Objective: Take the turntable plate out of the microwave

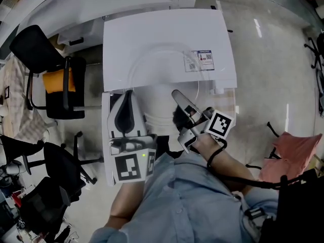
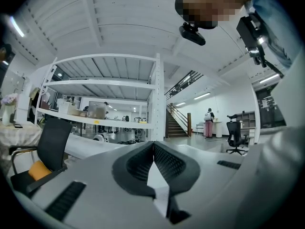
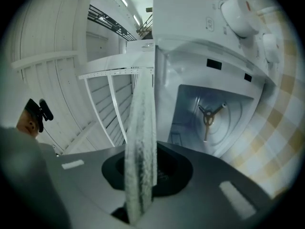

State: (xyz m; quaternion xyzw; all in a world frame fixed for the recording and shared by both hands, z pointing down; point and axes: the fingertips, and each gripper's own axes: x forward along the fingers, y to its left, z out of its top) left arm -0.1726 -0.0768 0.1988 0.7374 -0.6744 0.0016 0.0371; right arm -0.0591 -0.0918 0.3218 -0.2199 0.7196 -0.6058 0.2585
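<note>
From above: the microwave (image 1: 167, 39) sits straight ahead of both grippers, white top showing. The turntable plate (image 1: 164, 72) is out of it, a faint clear disc whose rim arcs over the white top, and its near edge is pinched in the right gripper (image 1: 178, 97). The left gripper (image 1: 128, 95) hangs just to the left, over the white panel that looks like the swung-open door, and it isn't touching the glass. Off beyond the left gripper stands a black chair with an orange cushion (image 1: 58, 80). Out past the right gripper is something pink (image 1: 293, 146), and I can't tell what it is.

Left gripper view now: its jaws are pressed together at the tips with nothing between them. Past them it's all room: a white shelving rack (image 2: 107, 87), that black chair again, a staircase (image 2: 176, 123), and a person (image 2: 208, 122) far off by an office chair (image 2: 234, 135).

Right gripper view: the plate's frosted-looking edge runs straight up between the jaws, both pads clamped on it. Beyond the plate, to its right in the picture, the open cavity (image 3: 248, 113) holds only the three-armed hub (image 3: 209, 114). The control dials (image 3: 238, 8) sit above it in this rolled picture, and a yellow-checked cloth (image 3: 276, 123) lies alongside. The plate itself blocks the middle of this view.
</note>
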